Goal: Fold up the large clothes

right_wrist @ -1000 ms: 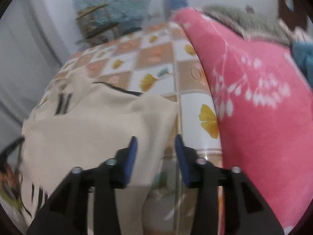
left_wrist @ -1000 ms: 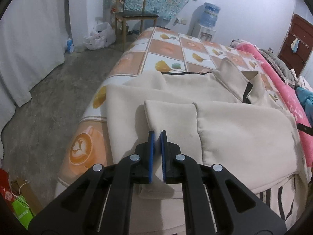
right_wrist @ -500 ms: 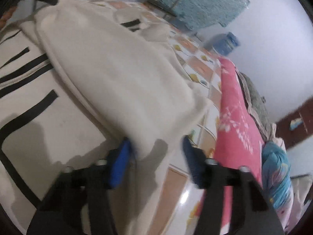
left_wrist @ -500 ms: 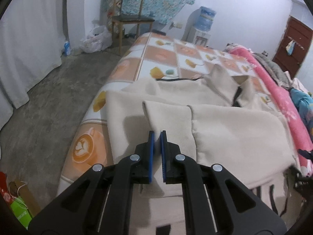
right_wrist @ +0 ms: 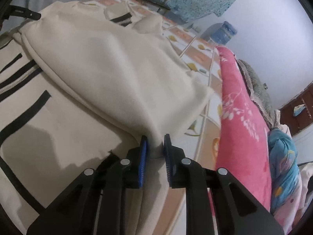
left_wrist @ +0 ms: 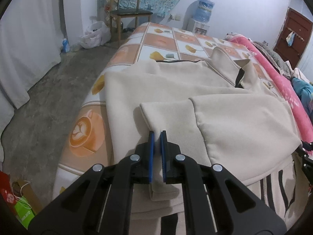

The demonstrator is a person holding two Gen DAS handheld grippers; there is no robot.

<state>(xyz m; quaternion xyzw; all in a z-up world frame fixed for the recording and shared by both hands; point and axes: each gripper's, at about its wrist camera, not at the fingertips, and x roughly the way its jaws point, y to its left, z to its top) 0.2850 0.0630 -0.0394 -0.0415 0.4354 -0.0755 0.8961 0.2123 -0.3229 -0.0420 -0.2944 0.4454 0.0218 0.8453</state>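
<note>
We see L gripper (left_wrist: 157, 135) pinching cream jacket (left_wrist: 195, 90) sleeve; R gripper (right_wrist: 155, 140) clamps bunched fabric; hem cut off.

We are in a lived-in bedroom of a home. A bed (left_wrist: 156, 45) with a checked sheet printed with leaves and coffee cups fills the room, a pink blanket (left_wrist: 281, 82) along its far side. Against the pale wall stand a wooden chair (left_wrist: 127, 11) and a water dispenser (left_wrist: 202, 19). The concrete floor (left_wrist: 49, 98) is bare; a brown door (left_wrist: 291, 37) is at the right.
</note>
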